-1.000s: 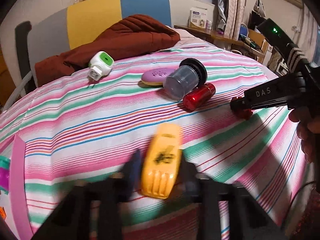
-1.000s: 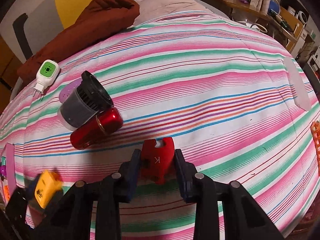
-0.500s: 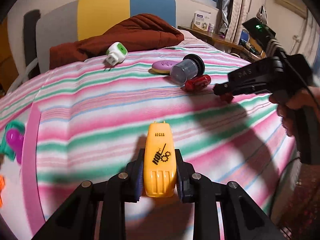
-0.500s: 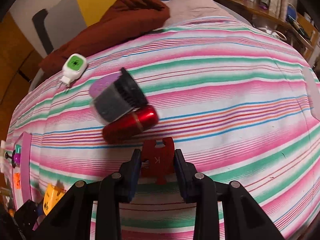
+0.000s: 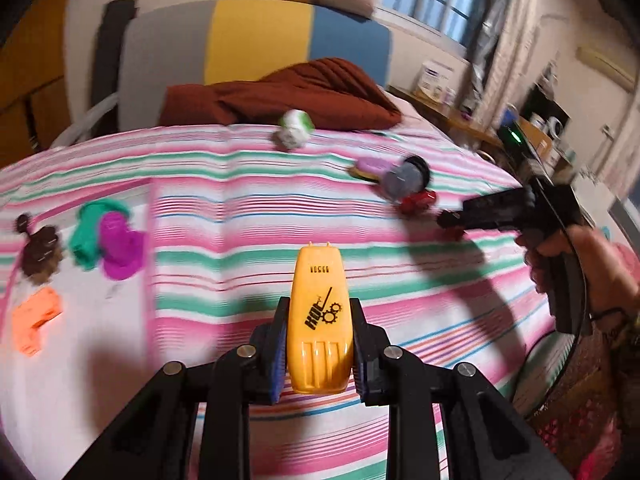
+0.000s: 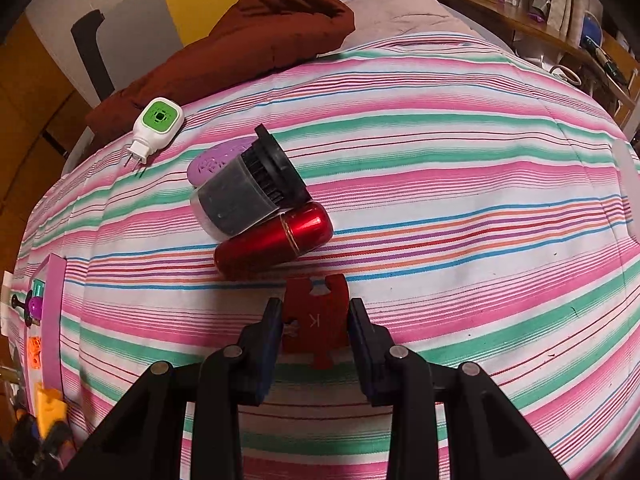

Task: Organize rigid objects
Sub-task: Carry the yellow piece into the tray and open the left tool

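Note:
My left gripper [image 5: 319, 340] is shut on an orange plastic block [image 5: 320, 320] with a black gear logo, held above the striped bedspread [image 5: 240, 216]. My right gripper [image 6: 314, 328] is shut on a flat red puzzle-shaped piece [image 6: 314, 316] marked K, just in front of a red metal cylinder [image 6: 276, 242]. Against the cylinder lies a grey cup with a black lid [image 6: 248, 188], with a purple oval [image 6: 216, 158] behind it. A white and green plug-in device [image 6: 156, 124] lies further back on the left. The left wrist view shows the right gripper [image 5: 452, 222] at the right.
On a white patch at the bed's left lie small toys: brown [image 5: 40, 250], teal [image 5: 90, 232], purple [image 5: 120, 246] and orange [image 5: 36, 320]. A rust-brown quilt [image 5: 296, 94] sits at the headboard. A wooden shelf [image 6: 520, 20] runs along the right side. A hand [image 5: 588, 264] holds the right gripper.
My left gripper has swung leftward and slightly upward with the orange block; the white patch with the small toys has come into its view. The right gripper has barely shifted, still holding the red piece.

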{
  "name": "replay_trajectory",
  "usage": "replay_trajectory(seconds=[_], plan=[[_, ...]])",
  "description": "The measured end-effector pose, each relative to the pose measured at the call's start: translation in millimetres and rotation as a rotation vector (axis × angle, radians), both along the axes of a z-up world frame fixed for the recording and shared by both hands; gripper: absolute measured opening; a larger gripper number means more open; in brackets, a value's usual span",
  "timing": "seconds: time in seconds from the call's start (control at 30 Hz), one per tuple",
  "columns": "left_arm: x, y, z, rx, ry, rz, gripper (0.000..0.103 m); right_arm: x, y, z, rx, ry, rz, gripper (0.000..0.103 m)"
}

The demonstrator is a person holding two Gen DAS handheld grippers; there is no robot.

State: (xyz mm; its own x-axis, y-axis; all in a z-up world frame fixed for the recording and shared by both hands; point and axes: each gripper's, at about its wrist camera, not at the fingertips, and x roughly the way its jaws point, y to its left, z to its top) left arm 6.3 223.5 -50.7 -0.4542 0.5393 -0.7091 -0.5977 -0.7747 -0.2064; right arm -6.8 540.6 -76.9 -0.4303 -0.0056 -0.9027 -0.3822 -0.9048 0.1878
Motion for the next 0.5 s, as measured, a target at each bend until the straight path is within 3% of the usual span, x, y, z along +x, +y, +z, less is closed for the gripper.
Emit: replay_trajectory(seconds=[0.27,0.5], plan=[[-24,-54,5,0.032,-0.025,0.132,0.026,-3,-1,-2,0.010,-0.003,0.007,0.032],[-62,-98,-7,0.008,-0.077,0.277,0.026,-2,2,-4,0.023,-0.008,-0.005,0.032]])
